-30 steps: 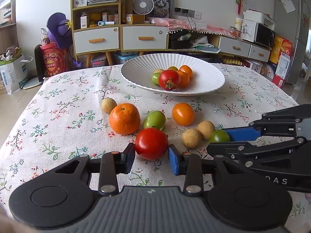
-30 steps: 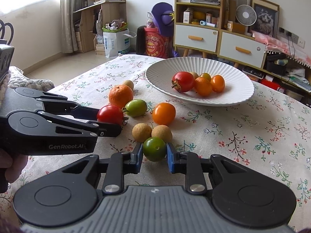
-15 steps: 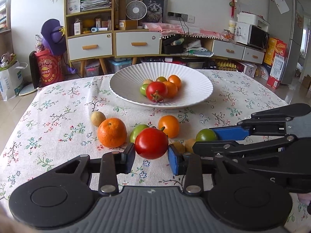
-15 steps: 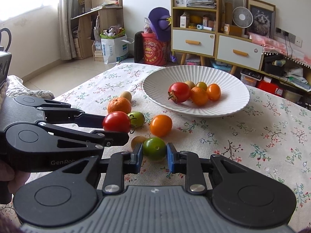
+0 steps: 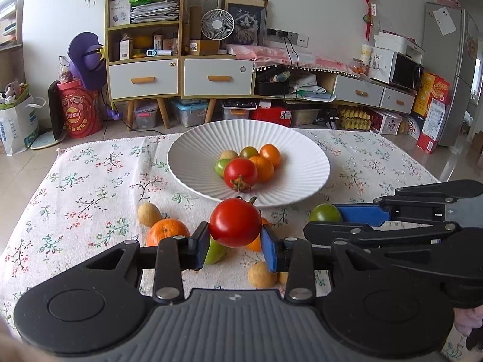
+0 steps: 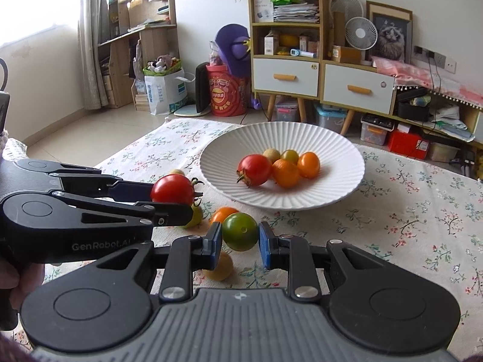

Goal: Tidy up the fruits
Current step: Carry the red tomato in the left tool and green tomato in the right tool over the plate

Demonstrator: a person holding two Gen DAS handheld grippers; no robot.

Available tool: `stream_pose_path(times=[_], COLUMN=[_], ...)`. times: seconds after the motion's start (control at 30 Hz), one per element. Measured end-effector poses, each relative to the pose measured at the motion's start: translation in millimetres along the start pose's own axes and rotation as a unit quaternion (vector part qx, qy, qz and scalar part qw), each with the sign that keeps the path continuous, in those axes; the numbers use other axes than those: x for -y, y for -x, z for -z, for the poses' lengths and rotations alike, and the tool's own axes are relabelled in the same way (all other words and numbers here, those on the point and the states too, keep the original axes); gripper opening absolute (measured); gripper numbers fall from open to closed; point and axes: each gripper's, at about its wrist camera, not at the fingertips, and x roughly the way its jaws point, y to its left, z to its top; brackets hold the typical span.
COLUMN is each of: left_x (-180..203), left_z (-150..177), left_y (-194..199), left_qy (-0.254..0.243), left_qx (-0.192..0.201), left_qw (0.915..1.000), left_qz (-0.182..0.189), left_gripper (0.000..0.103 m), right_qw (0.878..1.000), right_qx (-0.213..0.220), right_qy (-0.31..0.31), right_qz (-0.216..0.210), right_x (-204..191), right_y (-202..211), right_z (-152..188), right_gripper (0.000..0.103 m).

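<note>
My left gripper (image 5: 235, 242) is shut on a red tomato (image 5: 235, 222), held above the floral tablecloth just short of the white ribbed plate (image 5: 196, 138). My right gripper (image 6: 240, 241) is shut on a green tomato (image 6: 240, 231), also lifted off the cloth; it shows in the left wrist view as green tomato (image 5: 324, 213). The plate (image 6: 341, 154) holds several fruits, among them a red tomato (image 6: 254, 169) and orange ones (image 6: 285, 172). On the cloth lie a tangerine (image 5: 166, 231), a small tan fruit (image 5: 148, 213), a pale green fruit (image 5: 215, 252) and another tan fruit (image 5: 261, 275).
The table carries a floral cloth (image 5: 90, 181), with bare cloth to the left and to the right of the plate (image 6: 422, 211). Behind the table stand cabinets with drawers (image 5: 178, 75), a red drum (image 5: 79, 108) and boxes on the floor. A hand (image 6: 21, 283) holds the left gripper.
Both grippers have risen off the cloth and moved toward the plate, each carrying its tomato. The loose fruits stay on the cloth below.
</note>
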Motion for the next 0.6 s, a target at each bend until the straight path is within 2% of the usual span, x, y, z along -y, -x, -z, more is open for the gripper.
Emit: stream_pose_path(times=[0.37, 0.47, 0.6], left_x=[12.9, 16.5, 18.0], left_z=[-16.8, -22.8, -29.0], left_y=[-12.8, -18.9, -32.0], left_qy=[0.003, -0.008, 0.003], left_qx=[-0.014, -0.014, -0.021], left_qw=[0.9999, 0.9999, 0.9996], left_qz=[0.008, 0.006, 0.017], left_gripper=[0.034, 0.034, 0.034], right_qw=[0.999, 1.000, 1.000], right_qx=[0.007, 0.001, -0.012], right_qy=[-0.022, -0.021, -0.016], right_qz=[0.023, 0.019, 0.023], right_x=[29.3, 33.9, 37.8], right_y=[-15.8, -22.2, -31.1], right_z=[-29.1, -34.0, -36.3], right_gripper=[0.023, 0.023, 0.023])
